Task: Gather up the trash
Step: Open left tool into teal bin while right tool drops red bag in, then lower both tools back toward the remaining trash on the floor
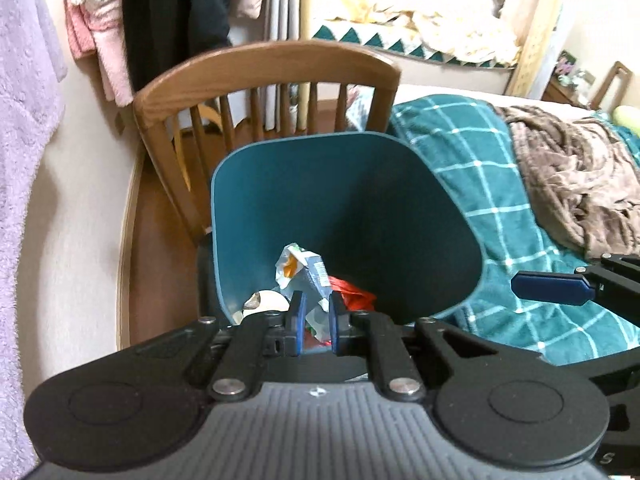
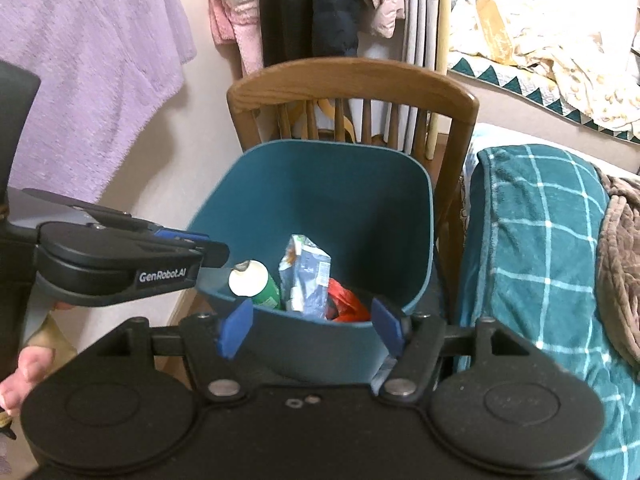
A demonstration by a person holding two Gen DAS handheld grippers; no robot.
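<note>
A wooden chair [image 2: 352, 80] carries the teal bin [image 2: 416, 216], beside the bed's checked blanket [image 2: 532, 240]. Only the right wrist view shows the green can [image 2: 256, 284] inside, by the crumpled wrapper [image 2: 304, 276]. The right tool [image 2: 310, 330] gapes wide at the rim; the left tool [image 1: 316, 322] is narrow, and whether it grips anything I cannot tell.

The bin [image 2: 404, 216] is smooth matt plastic, the chair [image 2: 352, 80] polished wood, the blanket [image 2: 532, 240] soft fleecy cloth, the wrapper [image 2: 306, 276] crinkled glossy foil.

"GenRobot.AI" on the left gripper [image 2: 208, 246] side, "S" on right gripper [image 1: 540, 289] body
</note>
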